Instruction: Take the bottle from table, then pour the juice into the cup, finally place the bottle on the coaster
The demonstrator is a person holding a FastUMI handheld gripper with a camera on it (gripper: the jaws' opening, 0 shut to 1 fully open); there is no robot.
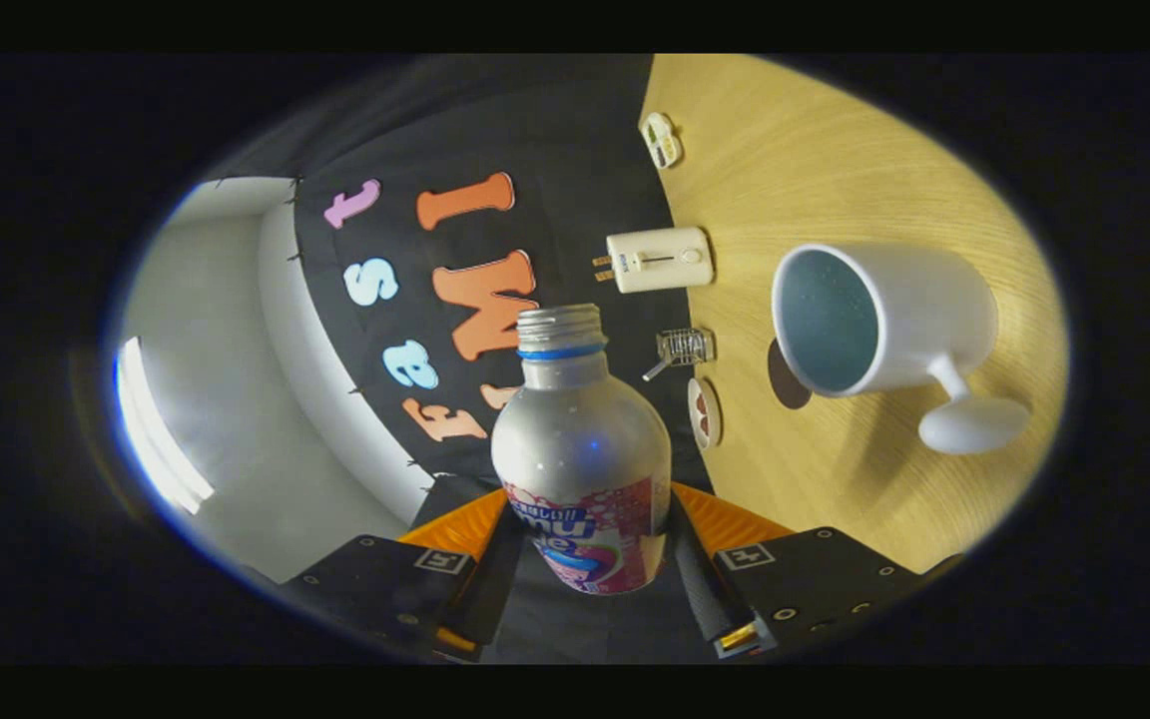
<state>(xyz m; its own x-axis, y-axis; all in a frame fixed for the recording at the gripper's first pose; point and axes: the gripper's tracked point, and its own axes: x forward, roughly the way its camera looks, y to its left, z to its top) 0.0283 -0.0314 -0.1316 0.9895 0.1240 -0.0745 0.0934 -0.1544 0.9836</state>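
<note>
Bottle (581,439), cap off, clamped between both fingers of the gripper (590,559), neck pointing to 12 o'clock. White cup (884,320) on wooden table (835,170) at 2 o'clock. Small white device (657,259) beyond the bottle's neck.

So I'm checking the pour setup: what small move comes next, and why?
Probably carry the bottle sideways until its mouth is over the cup. The gripper is shut on the bottle and the view is already rolled, but the uncapped mouth is apart from the cup's rim.

bottle (581,449) label partly readable, "mu", rest of the print too blurred
</note>
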